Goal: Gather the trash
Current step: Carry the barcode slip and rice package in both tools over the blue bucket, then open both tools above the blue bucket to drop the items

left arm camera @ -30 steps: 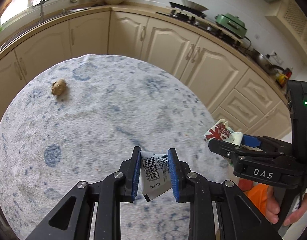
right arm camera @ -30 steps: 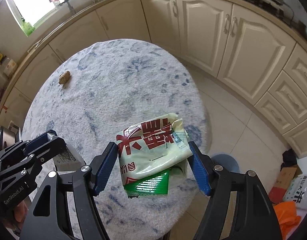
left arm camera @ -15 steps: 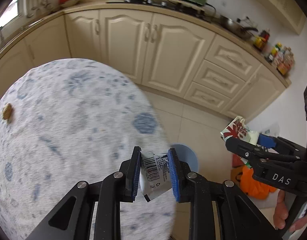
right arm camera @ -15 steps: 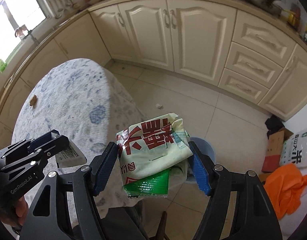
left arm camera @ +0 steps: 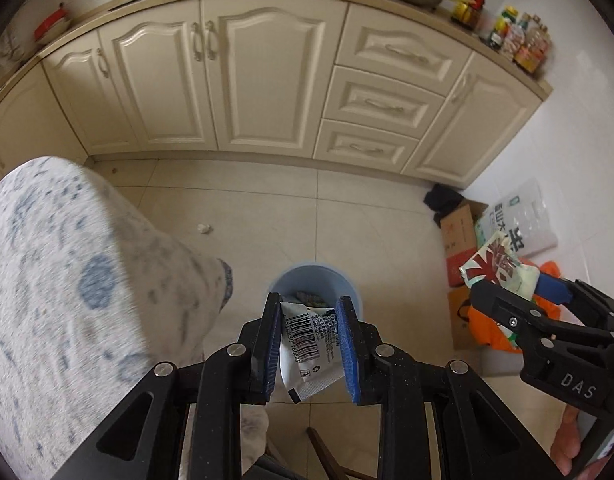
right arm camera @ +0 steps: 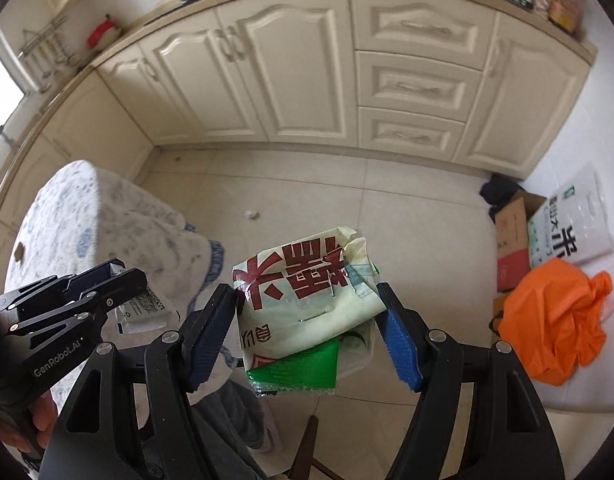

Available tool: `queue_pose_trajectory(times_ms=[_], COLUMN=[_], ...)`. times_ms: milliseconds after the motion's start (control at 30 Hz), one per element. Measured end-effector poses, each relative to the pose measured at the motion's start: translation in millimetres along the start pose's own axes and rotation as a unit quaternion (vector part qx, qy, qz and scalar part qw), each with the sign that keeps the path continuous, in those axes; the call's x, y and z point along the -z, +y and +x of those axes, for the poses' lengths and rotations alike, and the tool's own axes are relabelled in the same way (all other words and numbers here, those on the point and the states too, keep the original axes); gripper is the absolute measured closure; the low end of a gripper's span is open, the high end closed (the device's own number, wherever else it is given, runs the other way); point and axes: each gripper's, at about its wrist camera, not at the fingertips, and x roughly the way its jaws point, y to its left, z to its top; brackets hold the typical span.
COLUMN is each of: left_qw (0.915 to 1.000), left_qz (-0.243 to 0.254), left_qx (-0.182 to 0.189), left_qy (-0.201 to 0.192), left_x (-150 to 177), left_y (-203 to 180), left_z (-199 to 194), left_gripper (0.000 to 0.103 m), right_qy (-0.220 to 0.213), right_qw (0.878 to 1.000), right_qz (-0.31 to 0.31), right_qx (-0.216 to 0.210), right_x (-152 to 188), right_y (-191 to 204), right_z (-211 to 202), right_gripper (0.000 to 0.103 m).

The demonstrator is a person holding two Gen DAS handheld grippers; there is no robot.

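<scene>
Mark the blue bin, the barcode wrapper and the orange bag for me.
blue bin (left arm camera: 349,280): left wrist view, right rim.
barcode wrapper (left arm camera: 307,344): left wrist view, barcode panel.
orange bag (right arm camera: 555,320): right wrist view, middle of its crumpled body.

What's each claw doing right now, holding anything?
Left claw: closed on a small white barcode wrapper, above the blue bin.
Right claw: closed on a cream snack bag with red lettering.

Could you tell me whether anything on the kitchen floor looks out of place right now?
Yes. A small white crumpled scrap lies alone on the floor tiles, between the cloth-covered table and the cupboards, well short of the blue bin. It looks like stray litter that missed the bin.
</scene>
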Motion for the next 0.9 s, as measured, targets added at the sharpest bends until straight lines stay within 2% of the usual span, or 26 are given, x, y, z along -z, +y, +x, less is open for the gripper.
queue_pose_trajectory(times_ms=[67, 233, 367, 533, 633, 700, 733, 800, 900], left_qw=[0.9999, 0.9988, 0.9978, 0.9972, 0.9966, 0.9961, 0.9958, 0.995, 0.9947], left_qz=[0.006, 0.031, 0.034, 0.015, 0.004, -0.005, -0.009, -0.013, -0.021], left_qx=[0.001, -0.011, -0.033, -0.05, -0.072, -0.083, -0.087, -0.097, -0.1], left_qy=[0.01, 0.035, 0.046, 0.054, 0.039, 0.029, 0.024, 0.017, 0.009], left_x=[-10, -31, -41, -44, -37, -33, -28, -23, -12], left_y=[-7, -20, -25, -20, -16, -12, -12, -9, -9], left_z=[17, 55, 77, 89, 82, 77, 75, 71, 65], left_gripper=[0.079, 0.065, 0.041, 0.038, 0.031, 0.023, 0.023, 0.023, 0.022], right_qy=[0.003, 0.01, 0.018, 0.035, 0.04, 0.038, 0.038, 0.036, 0.033], right_qw=[1.0, 0.999, 0.999, 0.999, 0.999, 0.999, 0.999, 0.999, 0.999], right_qz=[0.012, 0.026, 0.031, 0.025, 0.015, 0.006, 0.004, -0.002, -0.008], right_qx=[0.006, 0.016, 0.021, 0.014, 0.007, 0.015, 0.018, 0.014, 0.008], right_x=[1, 4, 5, 5, 4, 3, 2, 1, -2], right_y=[-12, -29, -33, -27, -17, -8, -5, 4, 14], right_z=[3, 9, 20, 37, 44, 47, 48, 48, 47], right_gripper=[0.031, 0.031, 0.031, 0.031, 0.031, 0.029, 0.028, 0.017, 0.013])
